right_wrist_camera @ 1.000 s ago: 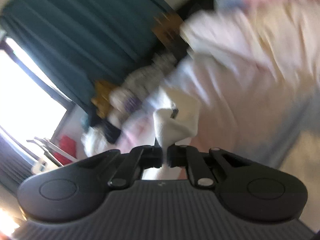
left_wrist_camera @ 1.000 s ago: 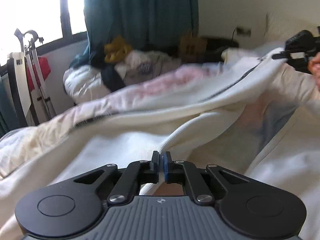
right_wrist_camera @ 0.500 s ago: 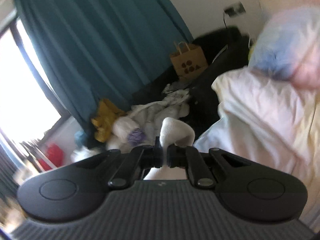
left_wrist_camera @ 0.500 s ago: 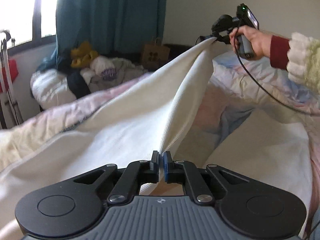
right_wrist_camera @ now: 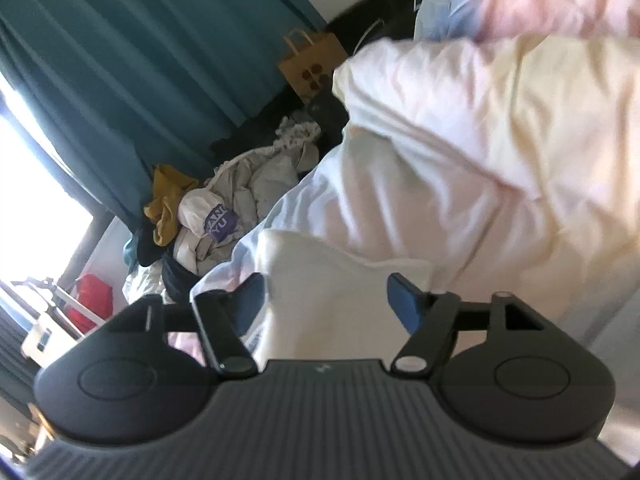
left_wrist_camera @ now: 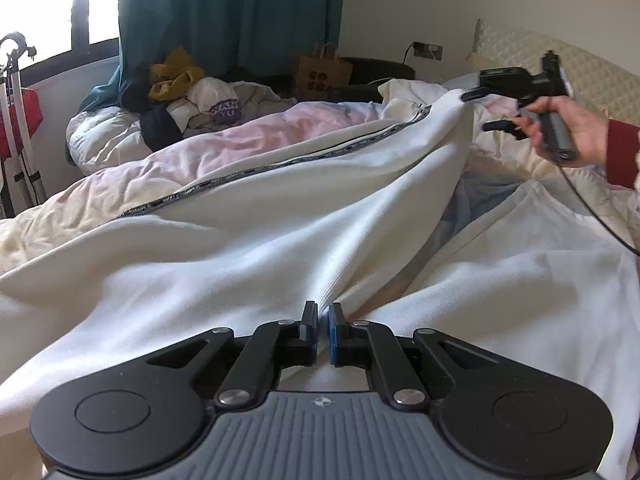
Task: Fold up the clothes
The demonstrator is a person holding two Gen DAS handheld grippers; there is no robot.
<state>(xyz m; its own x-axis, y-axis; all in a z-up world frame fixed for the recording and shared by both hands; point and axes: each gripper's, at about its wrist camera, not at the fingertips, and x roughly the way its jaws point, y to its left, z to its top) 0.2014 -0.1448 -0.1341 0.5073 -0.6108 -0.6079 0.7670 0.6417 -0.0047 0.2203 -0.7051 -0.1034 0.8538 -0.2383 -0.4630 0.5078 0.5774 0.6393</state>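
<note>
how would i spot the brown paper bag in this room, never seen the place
Start at the teal curtain on the far wall. At its right edge, beyond the bed, the brown paper bag stands upright beside a heap of clothes. It is the only stiff, flat-sided thing there, with twisted handles and four dark dots printed on its front.

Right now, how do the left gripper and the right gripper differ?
The left gripper is shut on the white garment; the right gripper is open, with cloth lying loose between its fingers. The left gripper sits low near the bed; the right gripper is held out farther away. Both have blue pads.
</note>
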